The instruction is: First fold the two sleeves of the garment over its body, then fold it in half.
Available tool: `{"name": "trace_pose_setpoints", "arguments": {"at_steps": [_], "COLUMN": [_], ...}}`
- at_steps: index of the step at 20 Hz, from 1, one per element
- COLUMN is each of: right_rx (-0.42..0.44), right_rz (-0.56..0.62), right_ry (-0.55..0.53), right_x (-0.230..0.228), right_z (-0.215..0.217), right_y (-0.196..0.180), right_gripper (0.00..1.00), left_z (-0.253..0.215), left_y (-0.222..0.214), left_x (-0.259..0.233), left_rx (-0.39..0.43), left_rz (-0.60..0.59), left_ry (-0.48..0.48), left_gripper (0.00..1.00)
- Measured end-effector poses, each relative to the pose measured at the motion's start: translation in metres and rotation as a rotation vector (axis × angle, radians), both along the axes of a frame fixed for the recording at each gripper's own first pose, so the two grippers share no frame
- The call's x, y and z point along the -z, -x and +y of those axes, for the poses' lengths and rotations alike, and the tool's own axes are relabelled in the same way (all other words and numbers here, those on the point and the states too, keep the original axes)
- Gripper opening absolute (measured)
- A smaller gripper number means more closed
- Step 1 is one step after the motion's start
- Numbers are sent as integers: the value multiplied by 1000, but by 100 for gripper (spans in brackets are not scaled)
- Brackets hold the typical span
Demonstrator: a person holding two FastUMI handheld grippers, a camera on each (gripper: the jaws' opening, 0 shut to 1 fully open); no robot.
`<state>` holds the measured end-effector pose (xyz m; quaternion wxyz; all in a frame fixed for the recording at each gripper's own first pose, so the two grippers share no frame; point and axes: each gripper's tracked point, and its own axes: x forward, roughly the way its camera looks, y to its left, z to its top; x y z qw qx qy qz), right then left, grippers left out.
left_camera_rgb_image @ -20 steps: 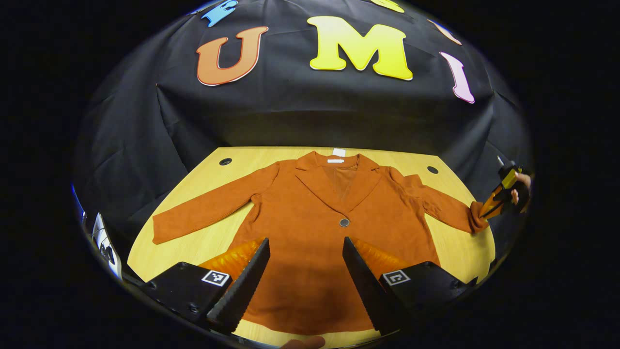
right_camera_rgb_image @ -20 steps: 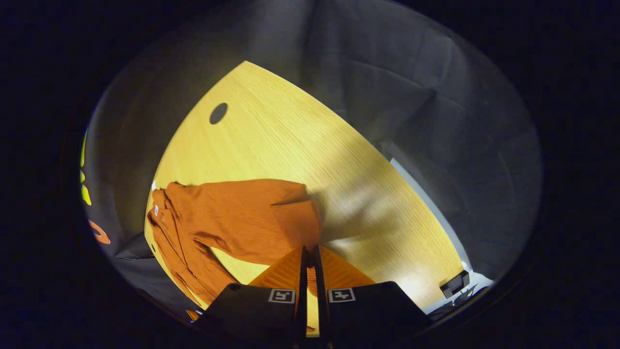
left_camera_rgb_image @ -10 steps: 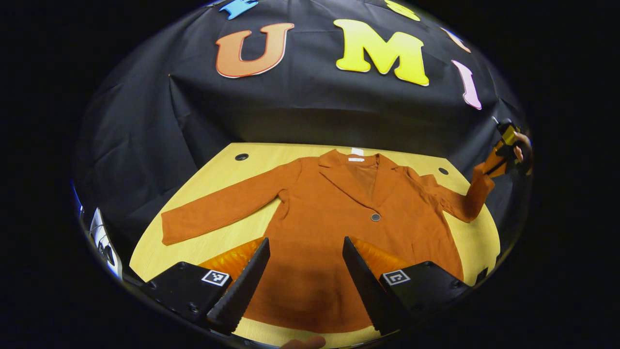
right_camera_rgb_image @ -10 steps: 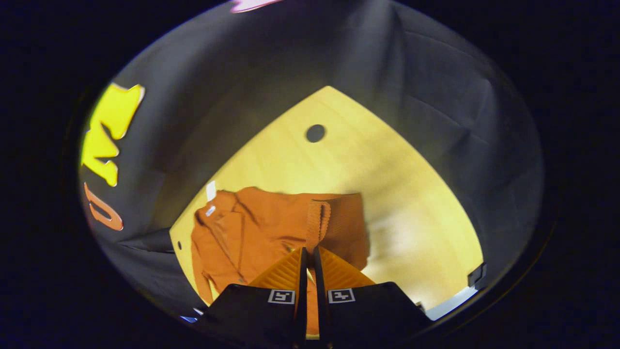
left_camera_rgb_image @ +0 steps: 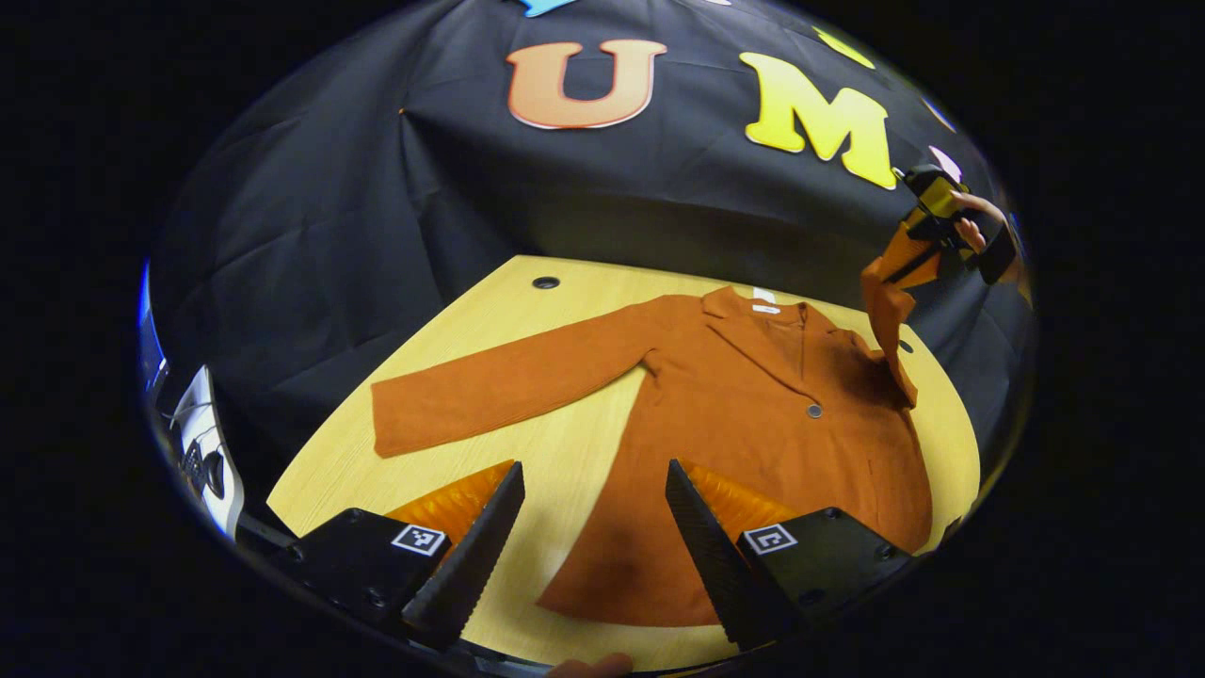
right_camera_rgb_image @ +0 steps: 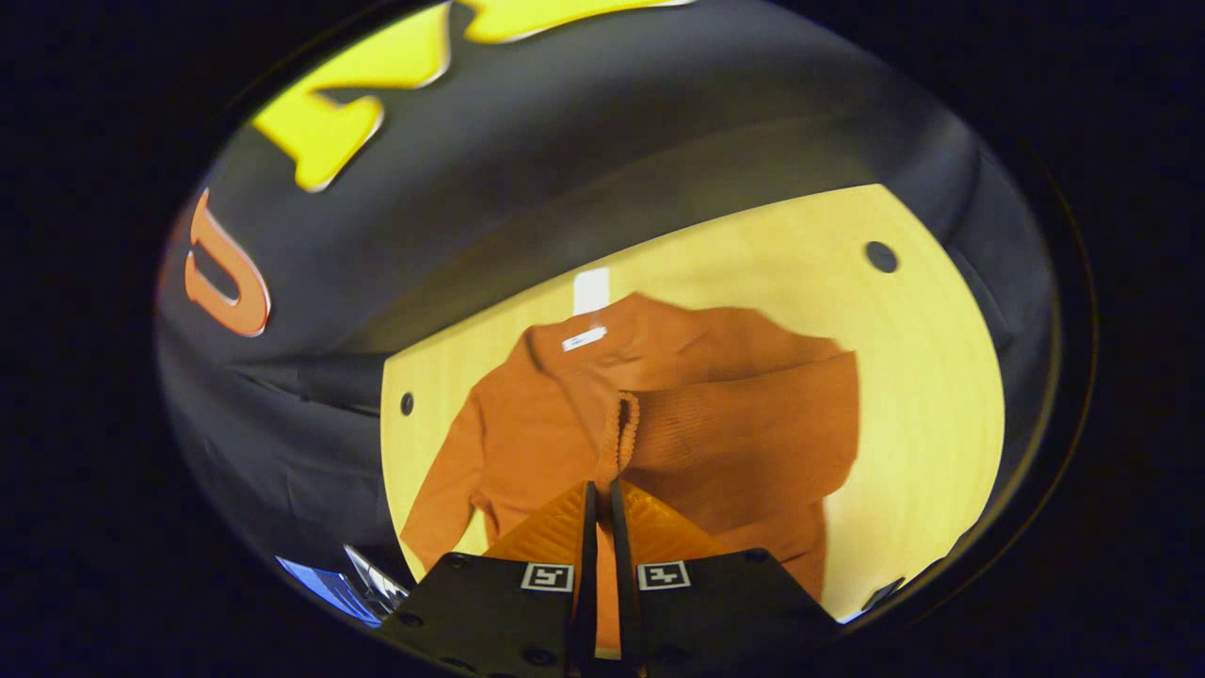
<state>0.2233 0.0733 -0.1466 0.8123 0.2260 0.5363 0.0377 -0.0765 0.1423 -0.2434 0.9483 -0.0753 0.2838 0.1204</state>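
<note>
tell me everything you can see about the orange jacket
The orange jacket lies face up on the wooden table, a soft ribbed-looking fabric with lapels, one dark button and a white neck label. One sleeve lies stretched out flat; the other sleeve is lifted by its cuff, pinched in the right gripper.

A recording booth: black cloth wall [left_camera_rgb_image: 377, 217] draped behind a pale wooden table [left_camera_rgb_image: 471, 320] with cable holes.
</note>
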Motion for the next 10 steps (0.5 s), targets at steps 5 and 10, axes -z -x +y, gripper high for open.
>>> {"name": "trace_pose_setpoints", "arguments": {"at_steps": [5, 10], "right_rx": [-16, -11], "right_rz": [210, 323], "right_ry": [-166, -143], "right_x": [26, 75], "right_z": [124, 167], "right_y": [-15, -24], "right_gripper": [8, 10], "left_z": [32, 52], "left_y": [31, 54], "left_x": [36, 56], "left_rx": [-93, -171], "left_rz": [50, 71], "left_ry": [70, 113], "left_gripper": [99, 99]}}
